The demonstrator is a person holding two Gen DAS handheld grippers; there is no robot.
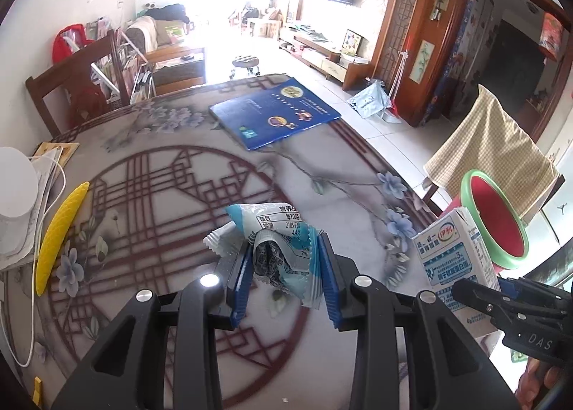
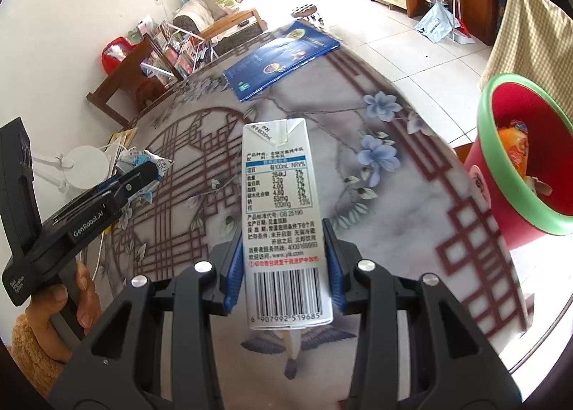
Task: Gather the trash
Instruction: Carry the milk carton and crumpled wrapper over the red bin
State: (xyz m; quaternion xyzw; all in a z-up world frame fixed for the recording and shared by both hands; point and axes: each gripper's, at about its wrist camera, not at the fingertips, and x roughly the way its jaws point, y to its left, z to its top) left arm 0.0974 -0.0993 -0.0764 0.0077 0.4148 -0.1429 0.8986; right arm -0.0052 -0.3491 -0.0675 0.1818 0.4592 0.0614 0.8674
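Note:
My left gripper (image 1: 284, 263) is shut on a crumpled blue-and-white snack wrapper (image 1: 275, 230), held above the patterned table (image 1: 161, 166). My right gripper (image 2: 284, 259) is shut on a white milk carton (image 2: 281, 195), its label facing the camera. In the left wrist view that carton (image 1: 453, 259) shows at the right, just in front of the red bin with a green rim (image 1: 496, 220). From the right wrist view, the bin (image 2: 515, 173) stands past the table's right edge with orange trash inside. The left gripper (image 2: 143, 177) with its wrapper is at the left there, held by a hand (image 2: 71, 302).
A blue booklet (image 1: 274, 112) lies at the table's far side. A yellow corn-shaped object (image 1: 61, 230), a white lamp base (image 1: 14, 202) and a white cable (image 1: 32, 302) sit at the left. A chair draped in checked cloth (image 1: 490, 144) stands behind the bin.

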